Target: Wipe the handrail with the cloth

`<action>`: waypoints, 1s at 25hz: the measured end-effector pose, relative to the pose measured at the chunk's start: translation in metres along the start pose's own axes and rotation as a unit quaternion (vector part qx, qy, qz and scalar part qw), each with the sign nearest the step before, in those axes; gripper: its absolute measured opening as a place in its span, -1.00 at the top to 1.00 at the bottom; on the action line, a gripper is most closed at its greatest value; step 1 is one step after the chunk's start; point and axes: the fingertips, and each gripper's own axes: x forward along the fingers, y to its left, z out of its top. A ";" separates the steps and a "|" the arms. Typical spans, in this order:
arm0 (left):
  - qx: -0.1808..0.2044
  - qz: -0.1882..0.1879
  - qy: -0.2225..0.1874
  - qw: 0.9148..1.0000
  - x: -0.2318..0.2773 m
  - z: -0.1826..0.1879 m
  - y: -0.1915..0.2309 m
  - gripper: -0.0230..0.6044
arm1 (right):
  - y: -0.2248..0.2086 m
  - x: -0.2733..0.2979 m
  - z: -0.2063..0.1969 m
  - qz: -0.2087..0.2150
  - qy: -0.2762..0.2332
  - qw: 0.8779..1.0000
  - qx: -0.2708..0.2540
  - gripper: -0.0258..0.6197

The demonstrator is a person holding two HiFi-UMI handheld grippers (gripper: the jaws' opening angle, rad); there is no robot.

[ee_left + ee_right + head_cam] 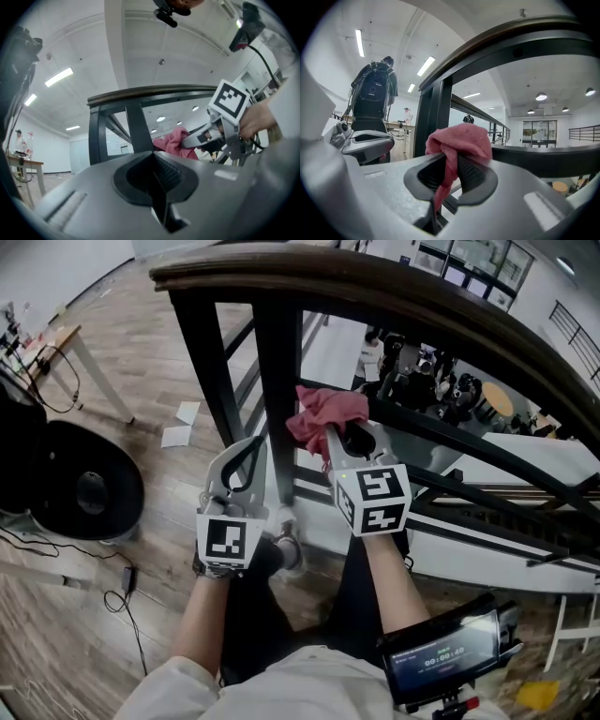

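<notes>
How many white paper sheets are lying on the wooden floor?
2. One sheet lies left of the black post; the other sheet lies just beside it, nearer the person. The railing may hide more.

Wood-plank floor (150, 381), white ceiling (84, 42) with strip lights (59, 77) (all lit), a table (58, 337) aside.

Two tongs (249, 451) (335, 435), one cloth (323, 412), one handrail (375, 289).
</notes>
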 end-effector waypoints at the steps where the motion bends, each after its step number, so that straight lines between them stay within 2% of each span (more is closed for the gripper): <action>1: 0.000 -0.001 -0.001 1.000 0.001 0.000 -0.001 0.91 | -0.004 -0.003 -0.001 -0.003 0.000 1.000 0.000 0.73; 14: 0.007 -0.015 -0.003 1.000 0.010 0.004 -0.016 0.91 | -0.042 -0.038 -0.004 -0.038 -0.015 0.999 0.008 0.73; 25: 0.013 -0.031 -0.006 0.999 0.020 0.009 -0.034 0.91 | -0.059 -0.056 -0.004 -0.038 -0.021 0.999 0.023 0.73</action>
